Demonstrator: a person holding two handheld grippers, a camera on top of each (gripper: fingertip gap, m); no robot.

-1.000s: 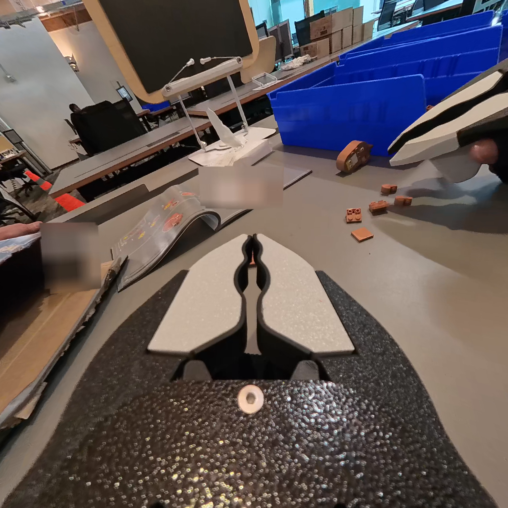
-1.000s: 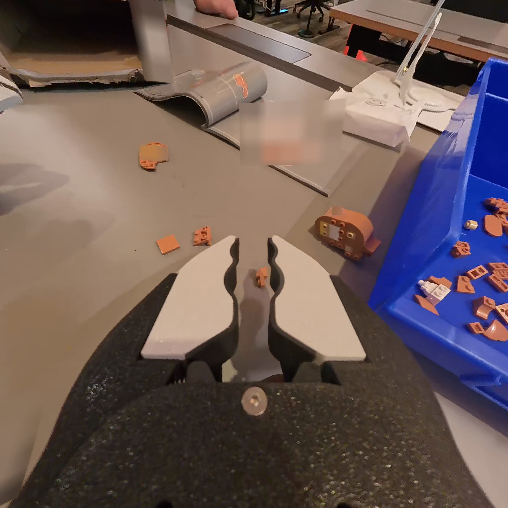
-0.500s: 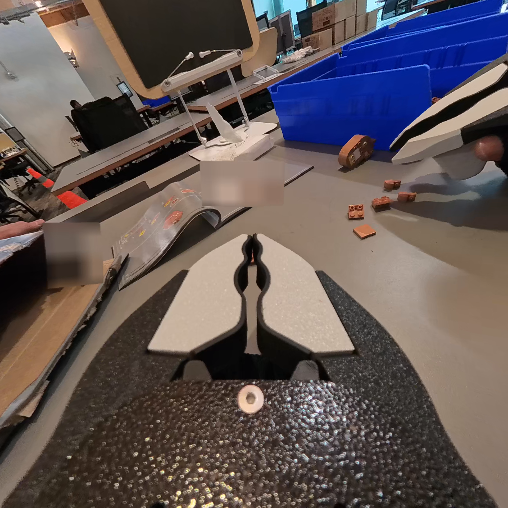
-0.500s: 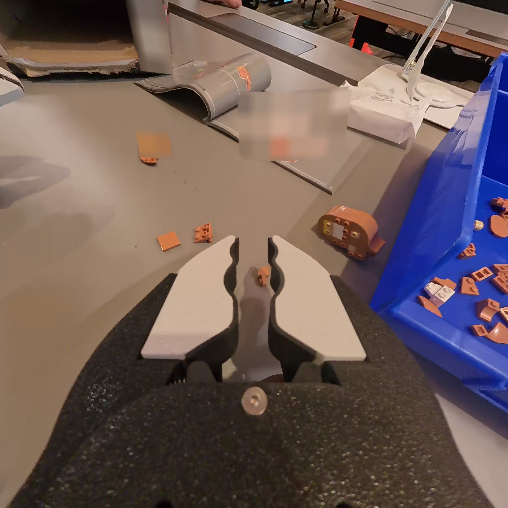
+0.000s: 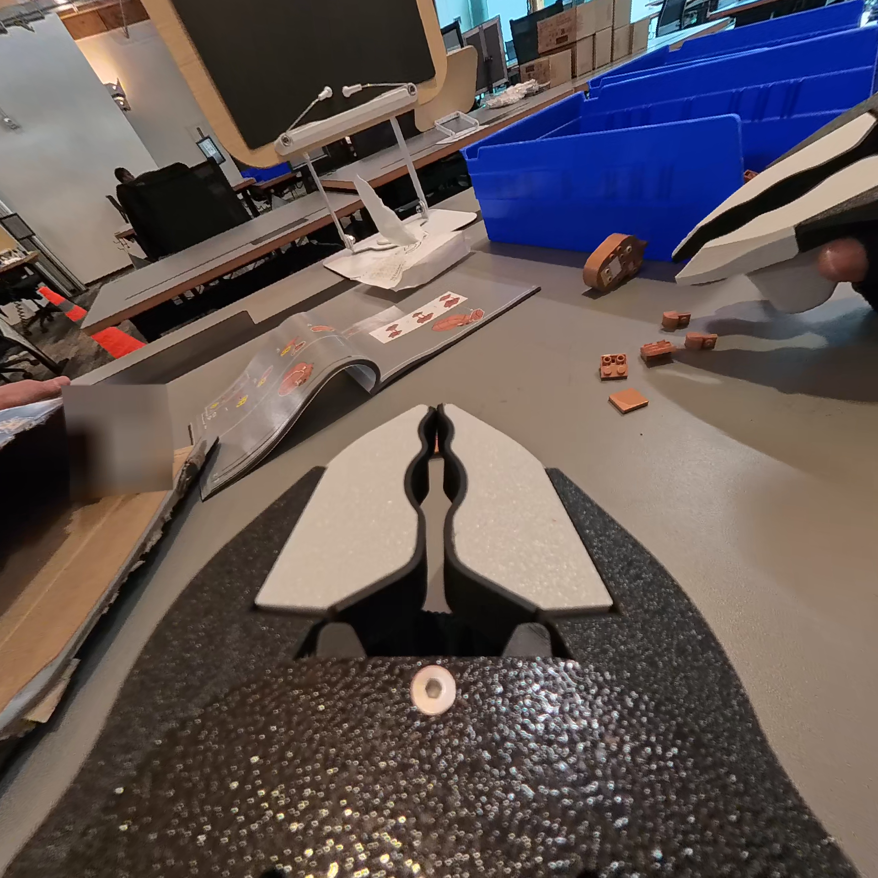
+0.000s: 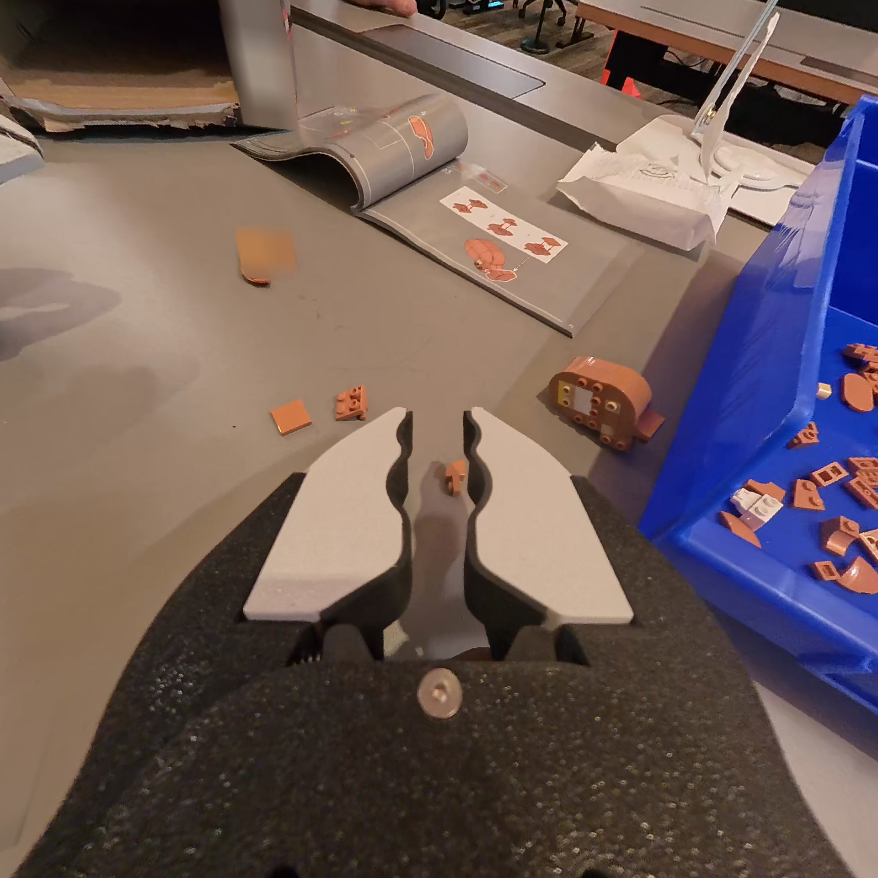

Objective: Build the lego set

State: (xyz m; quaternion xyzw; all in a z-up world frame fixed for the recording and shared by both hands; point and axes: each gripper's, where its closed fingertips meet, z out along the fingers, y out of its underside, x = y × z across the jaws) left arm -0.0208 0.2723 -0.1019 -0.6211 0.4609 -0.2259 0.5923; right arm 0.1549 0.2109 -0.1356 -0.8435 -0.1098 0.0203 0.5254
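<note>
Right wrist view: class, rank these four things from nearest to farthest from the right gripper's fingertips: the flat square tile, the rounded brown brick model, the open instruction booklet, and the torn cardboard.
1. Flat square tile, just left of the right gripper.
2. Rounded brown brick model, to the right, beside the blue bin.
3. Open instruction booklet, ahead, mid-table.
4. Torn cardboard, far left corner.

Walls: a white wall (image 5: 52,157) is seen at left | Furniture: long grey desks (image 5: 228,266) and a black chair (image 5: 176,209) are ranged behind | Storage: cardboard boxes (image 5: 570,42) are stacked far back
</note>
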